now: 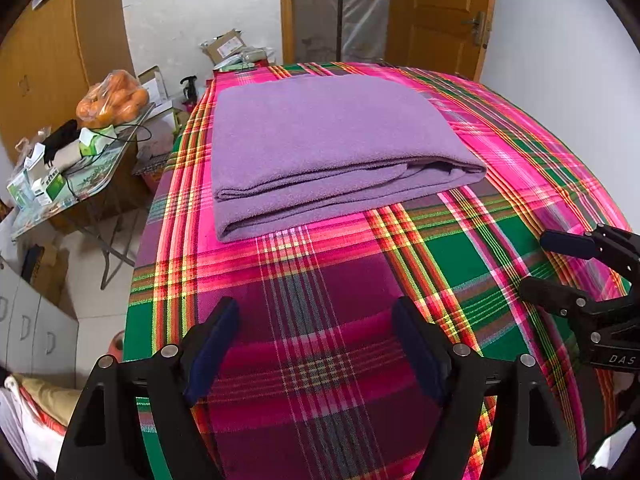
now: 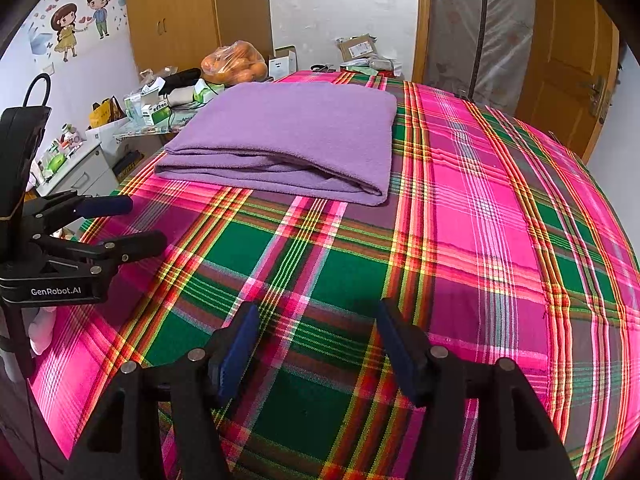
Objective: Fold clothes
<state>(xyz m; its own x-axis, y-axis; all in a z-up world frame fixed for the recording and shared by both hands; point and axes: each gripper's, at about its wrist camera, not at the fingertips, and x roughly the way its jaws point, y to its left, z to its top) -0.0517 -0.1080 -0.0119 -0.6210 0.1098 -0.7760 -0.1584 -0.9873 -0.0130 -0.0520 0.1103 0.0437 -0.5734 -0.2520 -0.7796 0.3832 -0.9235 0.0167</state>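
A purple garment [image 1: 320, 140] lies folded into a flat rectangle on the far half of the plaid bed cover [image 1: 500, 240], its layered edges turned toward me. My left gripper [image 1: 316, 308] hovers open over the bare cover short of the garment, with nothing between its blue pads. In the right wrist view the same folded garment [image 2: 296, 132] sits ahead and left on the cover [image 2: 480, 220]. My right gripper [image 2: 319, 308] is wide open and holds nothing. Each gripper shows in the other's view, the right [image 1: 538, 262] and the left [image 2: 140, 222], both open and clear of the cloth.
Left of the bed, a cluttered folding table carries a bag of oranges [image 1: 112, 100] and small boxes. White drawers [image 1: 32, 320] stand nearer. A wooden door [image 1: 440, 12] and plastic-covered doorway lie beyond the bed's far end. Cardboard parcels [image 2: 356, 50] pile there.
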